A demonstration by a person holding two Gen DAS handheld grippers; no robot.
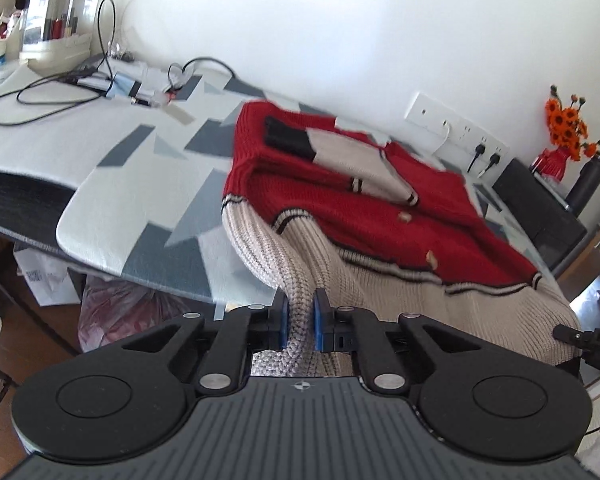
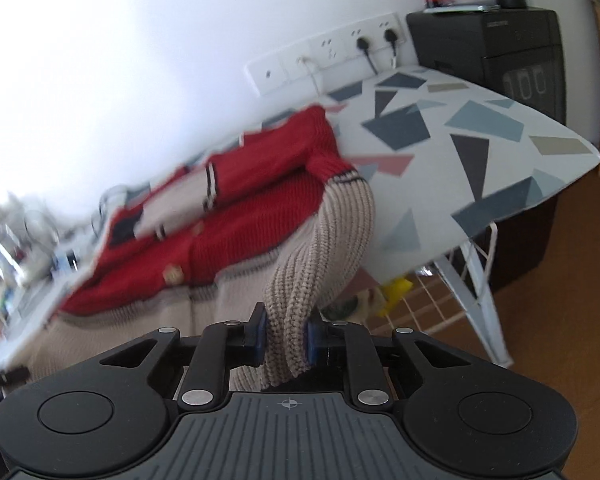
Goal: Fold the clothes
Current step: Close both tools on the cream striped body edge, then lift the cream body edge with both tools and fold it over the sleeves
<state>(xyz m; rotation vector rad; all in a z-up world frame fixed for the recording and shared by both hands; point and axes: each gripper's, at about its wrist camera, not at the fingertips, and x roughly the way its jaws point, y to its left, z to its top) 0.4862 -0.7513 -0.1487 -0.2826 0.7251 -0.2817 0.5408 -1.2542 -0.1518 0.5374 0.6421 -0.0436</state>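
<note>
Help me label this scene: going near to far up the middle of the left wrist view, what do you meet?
Left tongs shut on the beige ribbed hem → red body of the cardigan → patterned table cover → white wall.

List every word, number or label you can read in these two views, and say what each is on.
"DAS": white letters on a black device at the right edge of the left wrist view, cut off there.
"100": large digits, likely a flip clock, on the front of the black box.
Small print on that box's top edge: too blurred to read.
Label on the white bag under the table: too small.
</note>
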